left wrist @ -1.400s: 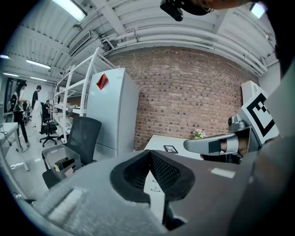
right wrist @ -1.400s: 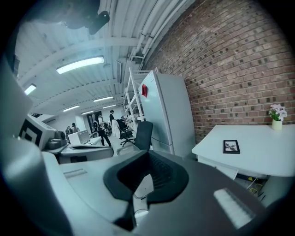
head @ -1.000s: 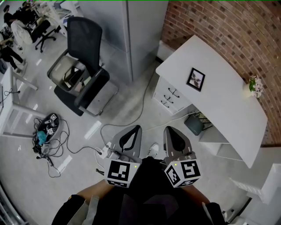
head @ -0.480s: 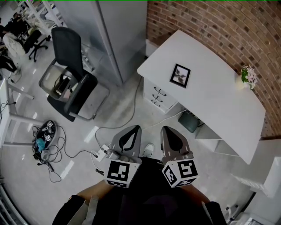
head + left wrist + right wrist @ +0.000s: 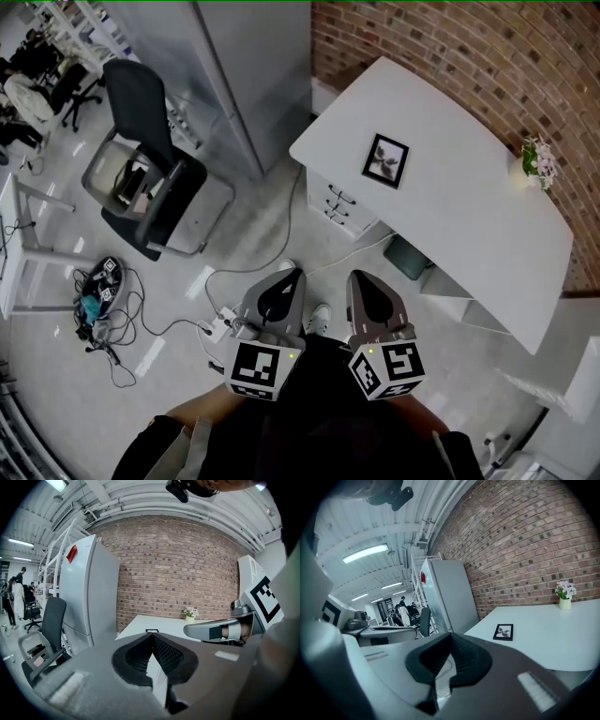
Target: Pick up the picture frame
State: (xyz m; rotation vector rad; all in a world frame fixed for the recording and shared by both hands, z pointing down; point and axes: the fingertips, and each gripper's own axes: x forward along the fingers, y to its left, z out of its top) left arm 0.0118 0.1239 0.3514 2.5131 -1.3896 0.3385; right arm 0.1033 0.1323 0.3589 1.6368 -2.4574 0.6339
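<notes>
A black picture frame (image 5: 385, 160) lies flat on the white desk (image 5: 469, 225), near its left end; the right gripper view shows the picture frame (image 5: 503, 632) too, and the left gripper view shows only its far edge (image 5: 152, 631). My left gripper (image 5: 292, 274) and right gripper (image 5: 357, 277) are held side by side in front of me, well short of the desk, over the floor. Both are shut with nothing between the jaws.
A small vase of flowers (image 5: 537, 161) stands at the desk's far right by the brick wall. Drawers (image 5: 344, 204) sit under the desk's left end. A black office chair (image 5: 150, 159), a grey cabinet (image 5: 246, 66) and floor cables (image 5: 112, 309) lie to the left.
Both grippers have come nearer to the desk, which now sits more to the left in the head view. Both stay shut.
</notes>
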